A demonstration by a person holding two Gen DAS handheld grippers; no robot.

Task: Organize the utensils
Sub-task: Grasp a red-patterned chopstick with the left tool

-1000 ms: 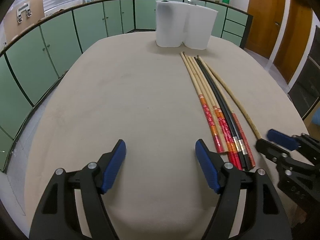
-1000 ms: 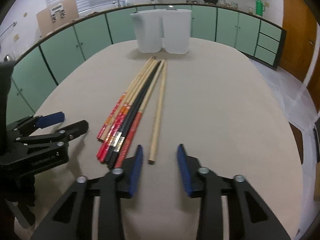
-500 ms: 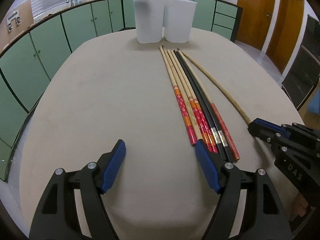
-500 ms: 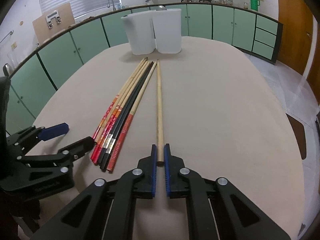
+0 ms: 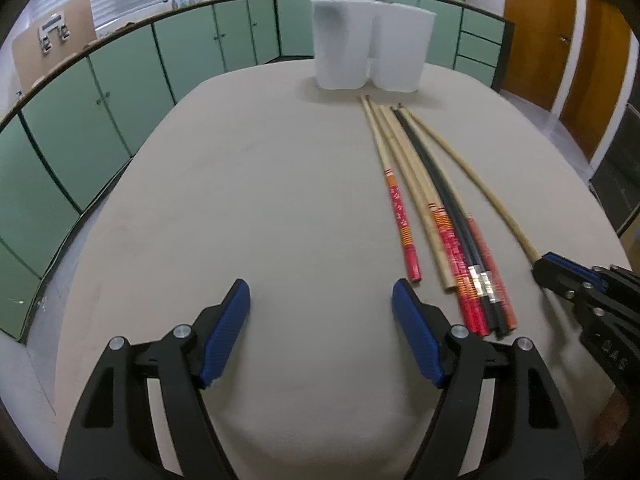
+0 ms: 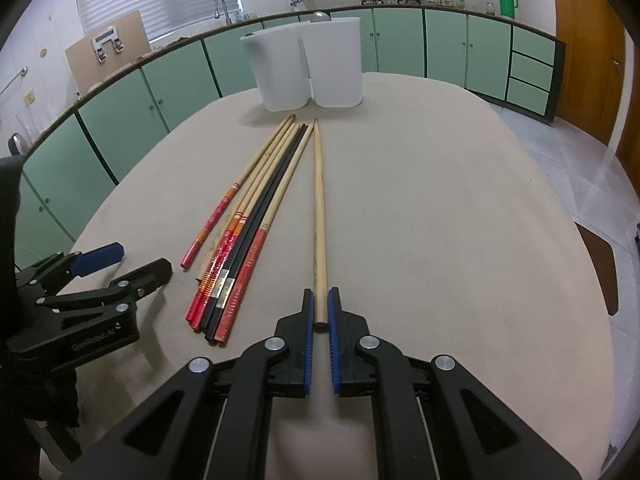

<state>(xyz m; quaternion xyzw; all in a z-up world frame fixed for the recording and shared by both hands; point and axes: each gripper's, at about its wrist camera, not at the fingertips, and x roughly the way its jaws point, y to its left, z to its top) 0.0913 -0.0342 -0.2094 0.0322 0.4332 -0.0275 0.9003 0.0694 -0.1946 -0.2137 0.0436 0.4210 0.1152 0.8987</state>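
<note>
**Right tongs pinch plain chopstick; left tongs spread over bare table**

While the left gripper point(image 5: 321, 300) hangs w/ its blue pads spread wide and nothing btwn them, the right gripper point(image 6: 319, 312) is pressed together on the near end of a plain wooden chopstick point(image 6: 319, 216). That stick lies straight away from the right gripper toward two white containers point(image 6: 308, 68) at the far end of the beige table point(image 6: 460, 220), and sits apart from the rest, just right of the bundle.

The bundle of chopsticks point(image 6: 248, 224) lies fanned on the tabletop, far tips close together near the containers, near ends spread out. It holds red-patterned sticks, pale wooden ones and black ones w/ silver bands near the end. One red-ended stick lies slightly off on the left side of the group.

From the left wrist view the bundle is right of the left gripper, its near ends just beside the right-hand pad. Right gripper shows at the right edge of that view, tips on the plain stick's end.

Green cabinets point(image 6: 120, 116) curve round behind the table; orange-brown doors point(image 5: 560, 36) at right.
</note>
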